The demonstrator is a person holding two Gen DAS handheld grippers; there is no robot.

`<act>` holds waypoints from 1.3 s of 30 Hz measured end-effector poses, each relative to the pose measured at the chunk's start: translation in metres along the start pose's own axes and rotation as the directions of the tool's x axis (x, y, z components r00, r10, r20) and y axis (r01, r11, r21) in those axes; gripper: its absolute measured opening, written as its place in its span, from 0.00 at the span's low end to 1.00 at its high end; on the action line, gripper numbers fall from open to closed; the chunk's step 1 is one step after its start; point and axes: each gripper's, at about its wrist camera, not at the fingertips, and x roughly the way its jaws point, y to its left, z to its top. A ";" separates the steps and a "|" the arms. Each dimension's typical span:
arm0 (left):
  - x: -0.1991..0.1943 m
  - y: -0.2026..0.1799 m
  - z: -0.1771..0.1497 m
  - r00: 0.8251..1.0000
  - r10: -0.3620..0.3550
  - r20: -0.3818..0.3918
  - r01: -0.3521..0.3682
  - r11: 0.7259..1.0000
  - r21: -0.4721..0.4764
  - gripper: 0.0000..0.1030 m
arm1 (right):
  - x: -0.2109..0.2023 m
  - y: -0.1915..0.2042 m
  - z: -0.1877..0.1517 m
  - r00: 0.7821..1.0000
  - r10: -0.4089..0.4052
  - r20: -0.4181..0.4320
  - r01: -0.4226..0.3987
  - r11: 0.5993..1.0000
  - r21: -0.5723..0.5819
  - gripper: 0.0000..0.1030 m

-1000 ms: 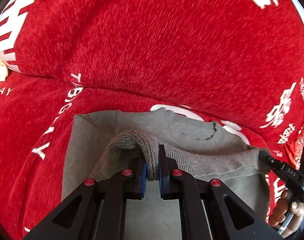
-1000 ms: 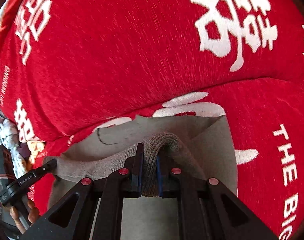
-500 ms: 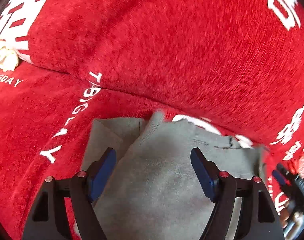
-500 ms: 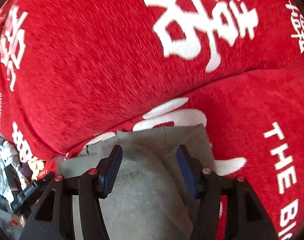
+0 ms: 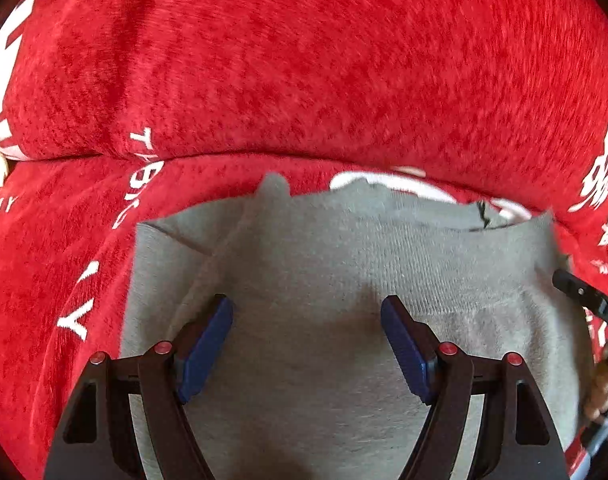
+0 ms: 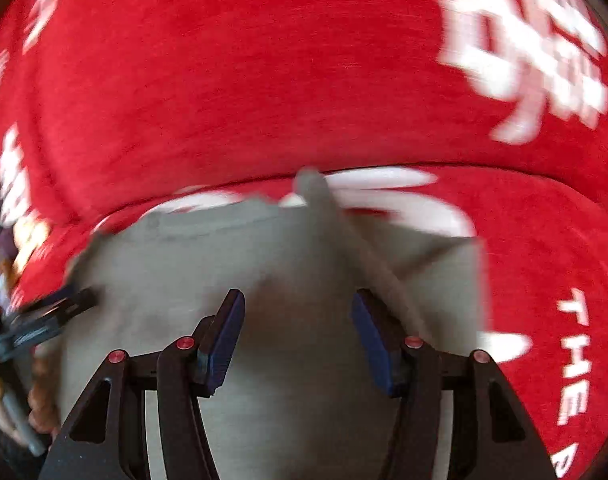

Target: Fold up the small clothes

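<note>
Now we hold both grippers over the grey garment on the red blanket; left gripper and right gripper both gape, pinching nothing; cloth lies directly beneath, long axis running hand to hand, each equally near.

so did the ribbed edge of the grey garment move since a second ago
Yes. The grey garment's ribbed edge, earlier lifted in both grippers, now lies flat, folded toward the red cushion seam; the left gripper has released it.
</note>
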 end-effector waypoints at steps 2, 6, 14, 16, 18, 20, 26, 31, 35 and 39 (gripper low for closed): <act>0.000 0.008 0.001 1.000 -0.023 0.003 0.023 1.000 -0.008 0.75 | -0.003 -0.027 -0.002 1.000 0.010 0.011 -0.010 0.998 0.056 0.56; -0.010 0.017 -0.001 1.000 -0.015 -0.001 0.015 0.999 -0.051 0.75 | -0.010 -0.056 -0.008 0.999 -0.032 0.013 0.030 0.994 0.105 0.58; -0.054 -0.024 -0.025 0.989 0.081 0.122 -0.091 0.993 0.079 0.76 | -0.060 0.012 -0.022 0.989 -0.054 0.140 0.064 0.996 -0.068 0.64; -0.055 -0.031 -0.027 0.988 0.085 0.127 -0.098 0.990 0.101 0.75 | -0.058 0.037 -0.026 0.984 -0.098 0.146 0.120 0.981 -0.153 0.64; -0.052 -0.033 -0.029 0.989 0.088 0.117 -0.100 0.990 0.102 0.75 | -0.051 0.053 -0.031 0.981 -0.126 0.145 0.153 0.969 -0.195 0.64; -0.048 -0.033 -0.033 0.990 0.094 0.105 -0.105 0.989 0.100 0.75 | -0.045 0.059 -0.036 0.985 -0.123 0.119 0.147 0.964 -0.221 0.64; -0.041 -0.028 -0.040 0.991 0.109 0.082 -0.117 0.989 0.092 0.75 | -0.031 0.072 -0.052 0.992 -0.123 0.042 0.130 0.957 -0.260 0.64; -0.030 -0.014 -0.040 0.988 0.145 0.046 -0.149 0.986 0.076 0.76 | -0.024 0.060 -0.056 0.983 -0.177 0.049 0.184 0.946 -0.266 0.72; -0.034 -0.005 -0.041 0.991 0.128 0.050 -0.131 0.989 0.067 0.76 | -0.031 0.033 -0.053 0.977 -0.206 0.051 0.212 0.960 -0.183 0.72; -0.052 -0.002 -0.047 0.988 0.141 0.070 -0.145 0.988 0.057 0.76 | -0.047 0.025 -0.055 0.971 -0.232 0.052 0.237 0.960 -0.147 0.72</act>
